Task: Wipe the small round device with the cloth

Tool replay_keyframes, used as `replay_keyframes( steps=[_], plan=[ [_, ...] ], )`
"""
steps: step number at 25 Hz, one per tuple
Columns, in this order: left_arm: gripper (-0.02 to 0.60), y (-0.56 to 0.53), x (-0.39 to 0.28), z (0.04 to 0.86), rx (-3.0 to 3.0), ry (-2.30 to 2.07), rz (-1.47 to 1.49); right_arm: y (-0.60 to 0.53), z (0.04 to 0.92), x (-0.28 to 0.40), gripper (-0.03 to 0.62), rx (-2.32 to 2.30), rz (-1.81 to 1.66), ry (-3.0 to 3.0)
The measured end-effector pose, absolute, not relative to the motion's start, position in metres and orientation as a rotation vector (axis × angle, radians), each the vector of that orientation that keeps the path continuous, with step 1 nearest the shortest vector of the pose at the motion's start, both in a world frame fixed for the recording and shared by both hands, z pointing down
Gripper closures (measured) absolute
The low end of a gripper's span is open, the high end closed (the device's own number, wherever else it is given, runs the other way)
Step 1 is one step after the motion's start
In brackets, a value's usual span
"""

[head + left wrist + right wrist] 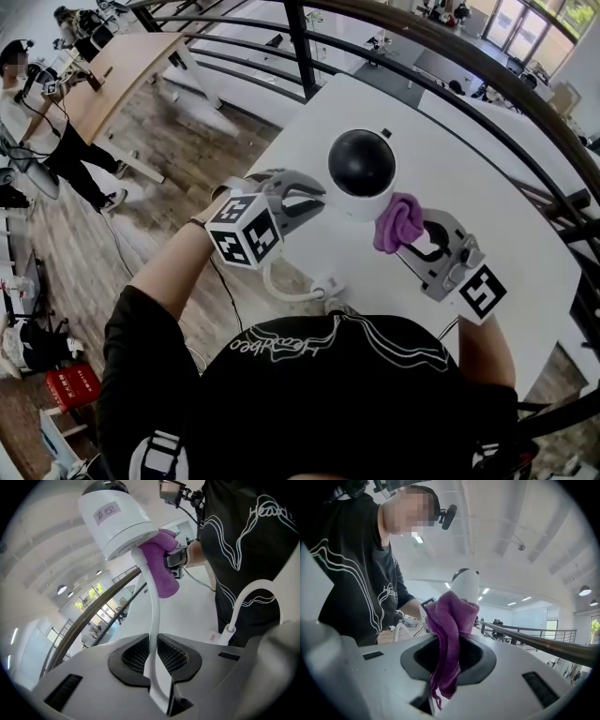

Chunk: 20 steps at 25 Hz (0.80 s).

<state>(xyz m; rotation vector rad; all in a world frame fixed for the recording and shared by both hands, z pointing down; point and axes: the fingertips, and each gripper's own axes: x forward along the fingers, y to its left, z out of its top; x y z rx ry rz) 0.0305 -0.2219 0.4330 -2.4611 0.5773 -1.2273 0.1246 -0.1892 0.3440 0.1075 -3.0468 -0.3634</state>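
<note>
The small round device [361, 174], a white body with a black dome, stands in the middle of the white table [506, 187]. My right gripper [424, 240] is shut on a bunched purple cloth [397, 221], which is pressed against the device's right side. In the right gripper view the cloth [449, 630] hangs from between the jaws in front of the device [467, 586]. My left gripper [311, 202] sits just left of the device, shut on its white cable [154, 616]. The cable runs from the device [117, 522] down between the jaws. The cloth [164, 564] shows behind it.
The cable [286, 291] loops off the table's near left edge to a small white plug [328, 283]. A dark curved railing [450, 66] runs behind the table. Below, on the lower floor, stand a wooden table [122, 66] and a person [37, 122].
</note>
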Motion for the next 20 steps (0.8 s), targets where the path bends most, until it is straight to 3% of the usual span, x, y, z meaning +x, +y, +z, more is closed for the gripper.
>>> replay_keyframes(
  steps=[11,20],
  plan=[
    [0.525,-0.222,0.03,0.437,-2.517,0.491,-1.198,-0.169,0.349,0.143,0.528,0.449,-0.346,-2.938],
    [0.525,-0.218,0.028,0.439,-2.507,0.445,-1.177,-0.138,0.302,0.148,0.528,0.737,-0.712,-2.723]
  ],
)
